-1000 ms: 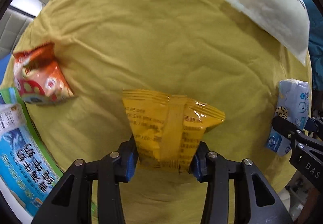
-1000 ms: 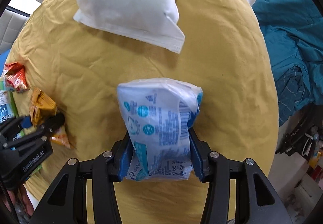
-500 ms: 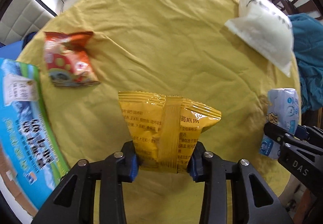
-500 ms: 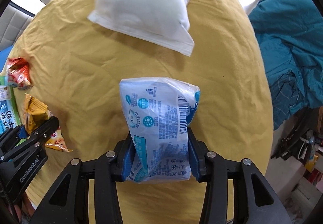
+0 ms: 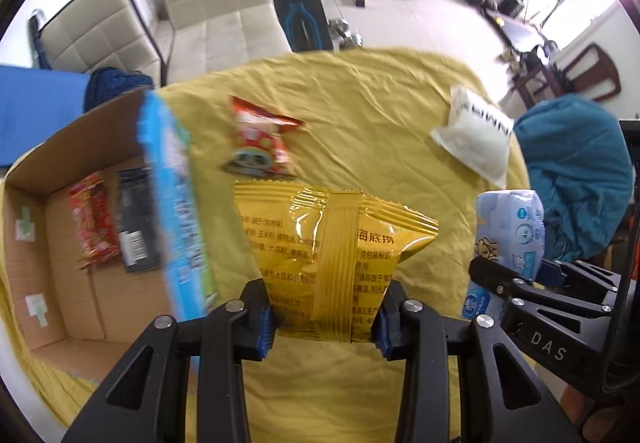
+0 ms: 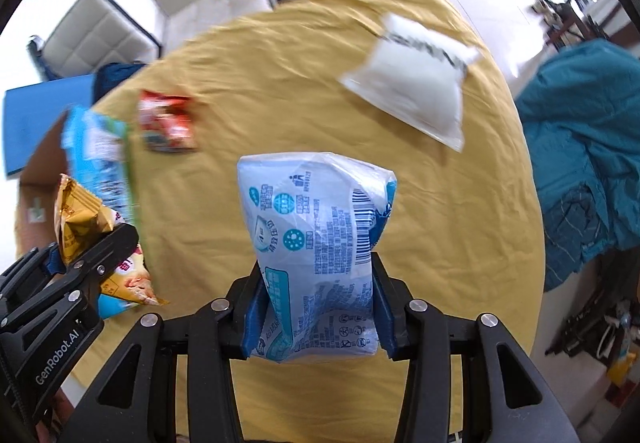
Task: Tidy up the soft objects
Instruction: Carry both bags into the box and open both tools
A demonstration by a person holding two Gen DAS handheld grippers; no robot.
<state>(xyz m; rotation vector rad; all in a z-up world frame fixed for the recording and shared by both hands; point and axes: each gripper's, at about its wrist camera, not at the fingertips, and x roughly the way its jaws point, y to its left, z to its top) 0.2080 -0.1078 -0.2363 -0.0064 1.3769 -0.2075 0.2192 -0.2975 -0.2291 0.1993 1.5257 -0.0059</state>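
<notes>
A cardboard box (image 5: 52, 251) sits at the left edge of the yellow tablecloth (image 5: 360, 123), its blue printed flap (image 5: 176, 211) standing up along the side nearest the cloth. Inside, lying on the bottom, are a red snack packet (image 5: 92, 223) and a dark packet (image 5: 134, 219) side by side, both with their long axes running away from the camera.

The left gripper (image 5: 324, 319) is clamped on the lower end of a yellow snack bag (image 5: 332, 243), held above the cloth just beside the box; the bag stands upright from the jaws, back seam facing the camera, long axis pointing up and away. The right gripper (image 6: 316, 311) is closed around a white-and-blue tissue pack (image 6: 316, 235), also held clear of the cloth, its long axis pointing up out of the jaws with the barcode side showing.

On the cloth farther off lie a red-and-orange snack bag (image 5: 258, 141) near the box flap and a white pouch (image 5: 476, 133) towards the far right edge, well apart from each other.
</notes>
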